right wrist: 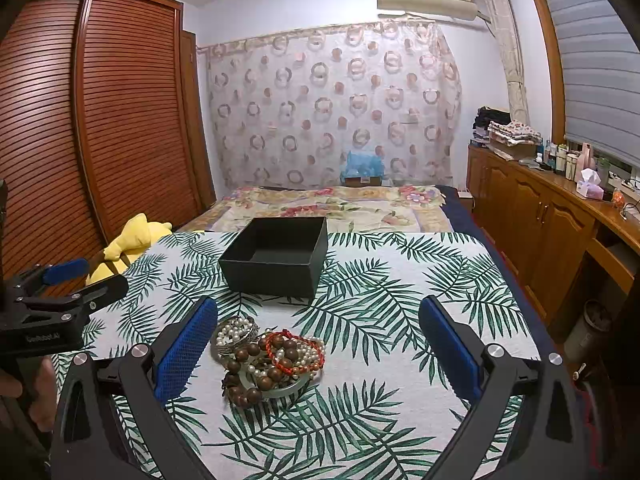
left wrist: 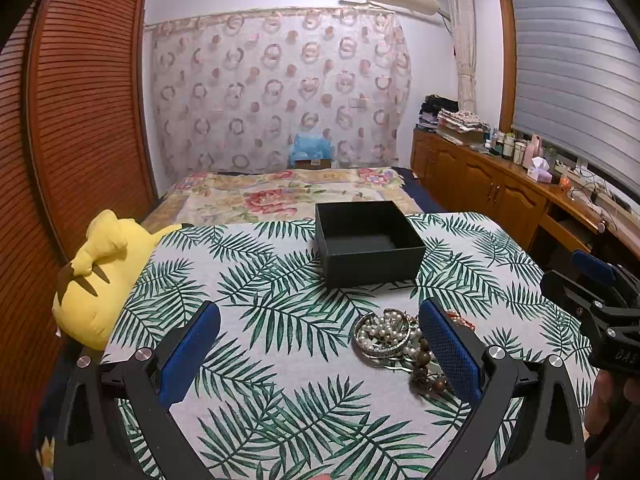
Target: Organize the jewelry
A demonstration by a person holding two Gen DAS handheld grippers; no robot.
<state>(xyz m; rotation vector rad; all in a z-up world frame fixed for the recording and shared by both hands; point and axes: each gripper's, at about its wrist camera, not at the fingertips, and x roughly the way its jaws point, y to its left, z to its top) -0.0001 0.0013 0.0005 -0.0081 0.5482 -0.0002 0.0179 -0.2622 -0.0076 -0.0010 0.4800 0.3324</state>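
Note:
A pile of jewelry (left wrist: 390, 338) lies on the leaf-print tablecloth: pearl strands, a silver bangle, brown wooden beads and a red bracelet (right wrist: 294, 350). The pile also shows in the right wrist view (right wrist: 266, 356). An open, empty black box (left wrist: 368, 242) stands behind it, also in the right wrist view (right wrist: 276, 254). My left gripper (left wrist: 320, 344) is open above the table, the pile just inside its right finger. My right gripper (right wrist: 318, 344) is open, the pile near its left finger. Each gripper shows at the edge of the other's view.
The table (left wrist: 280, 400) stands at the foot of a bed with a floral cover (left wrist: 288, 196). A yellow plush toy (left wrist: 96, 276) lies at the table's left edge. A slatted wooden wardrobe (left wrist: 80, 120) is left, wooden cabinets (left wrist: 500, 188) with clutter right.

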